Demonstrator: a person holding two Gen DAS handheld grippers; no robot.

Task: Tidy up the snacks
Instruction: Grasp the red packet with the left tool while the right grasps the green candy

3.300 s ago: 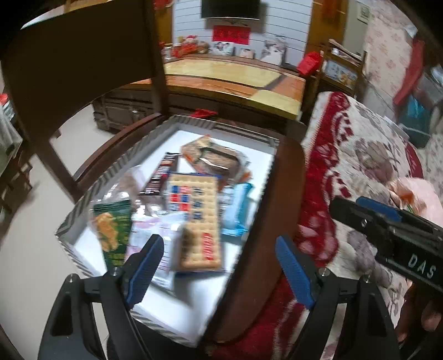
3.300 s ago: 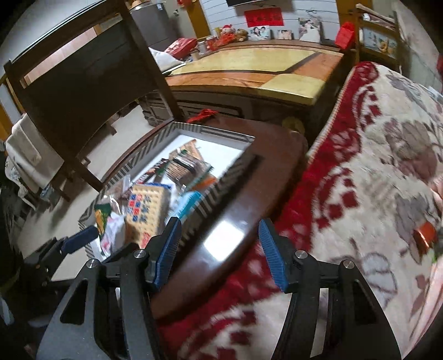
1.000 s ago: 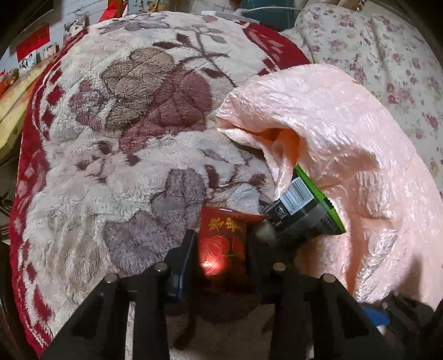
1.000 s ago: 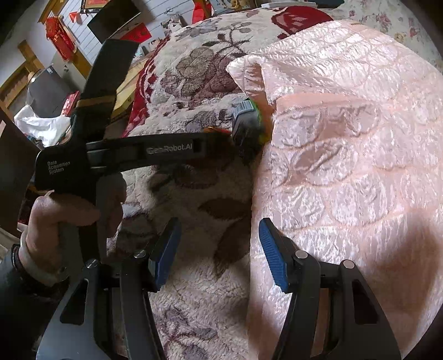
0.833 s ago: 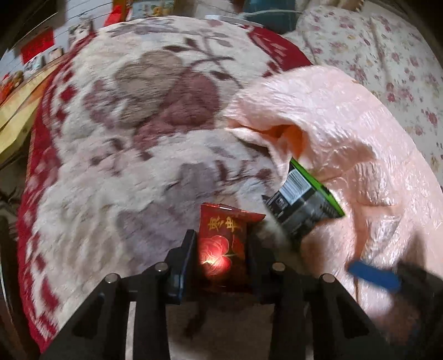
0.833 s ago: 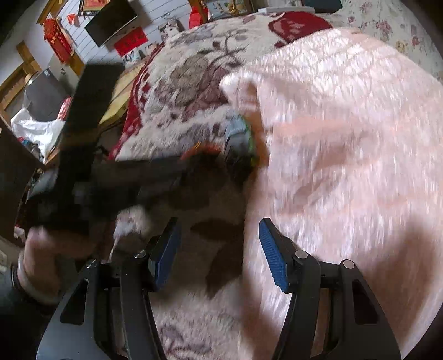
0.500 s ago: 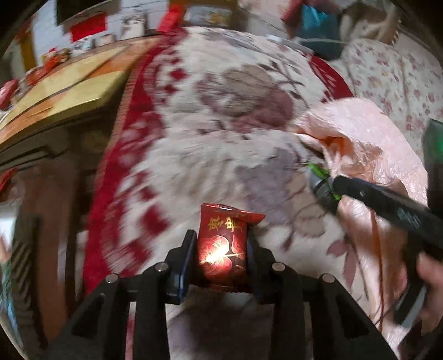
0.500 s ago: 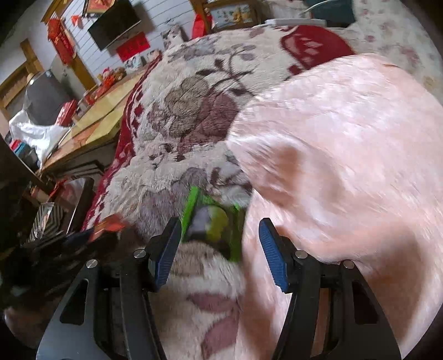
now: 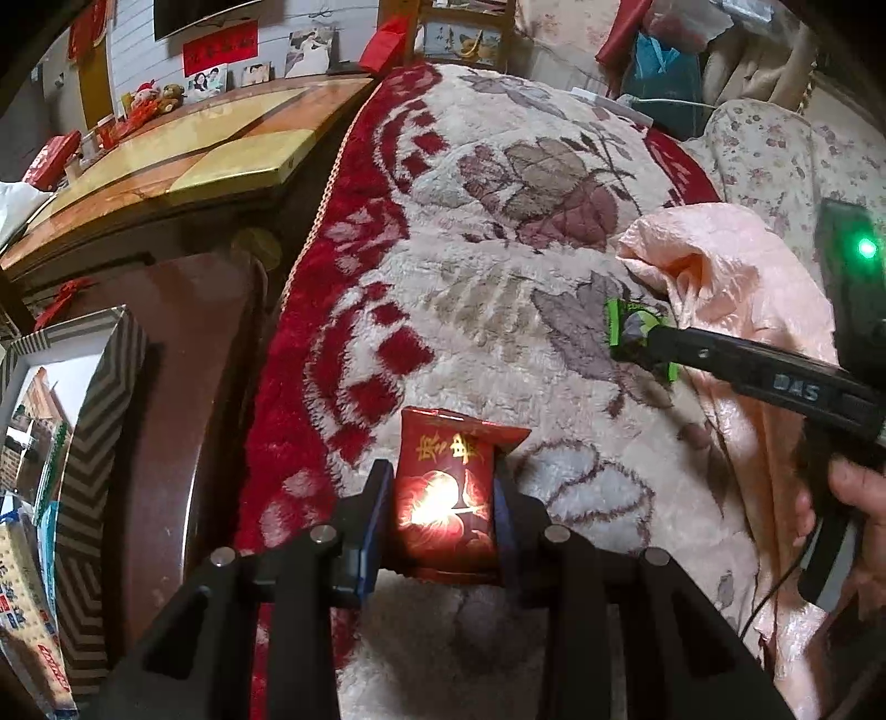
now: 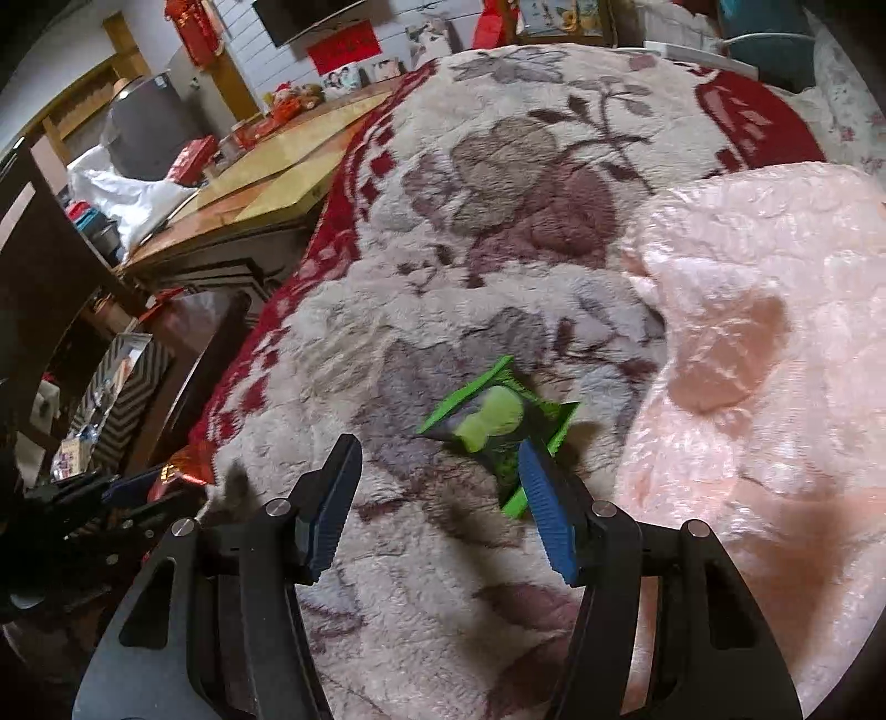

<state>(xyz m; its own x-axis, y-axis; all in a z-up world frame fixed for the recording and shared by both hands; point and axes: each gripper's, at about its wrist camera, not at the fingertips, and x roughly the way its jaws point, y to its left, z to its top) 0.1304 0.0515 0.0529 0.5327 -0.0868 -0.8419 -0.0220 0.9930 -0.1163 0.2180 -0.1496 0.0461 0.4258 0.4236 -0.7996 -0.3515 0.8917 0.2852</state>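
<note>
Red snack packet (image 9: 446,493) pinched in left claw (image 9: 437,498), lower end hidden; right claw (image 10: 437,498) agape, empty, over blurred green packet (image 10: 495,429).

A floral red-and-cream blanket (image 9: 498,232) fills the centre; a glossy wooden cabinet (image 9: 183,160) and white panelled wall (image 9: 133,33) sit upper left.

I count two loose snack packets on the blanket side: one shiny red foil packet with gold characters (image 9: 446,493) and one green plastic packet (image 10: 498,429). One zigzag-patterned grey cardboard box (image 9: 97,387) sits on the tabletop, and I have two tongs.
</note>
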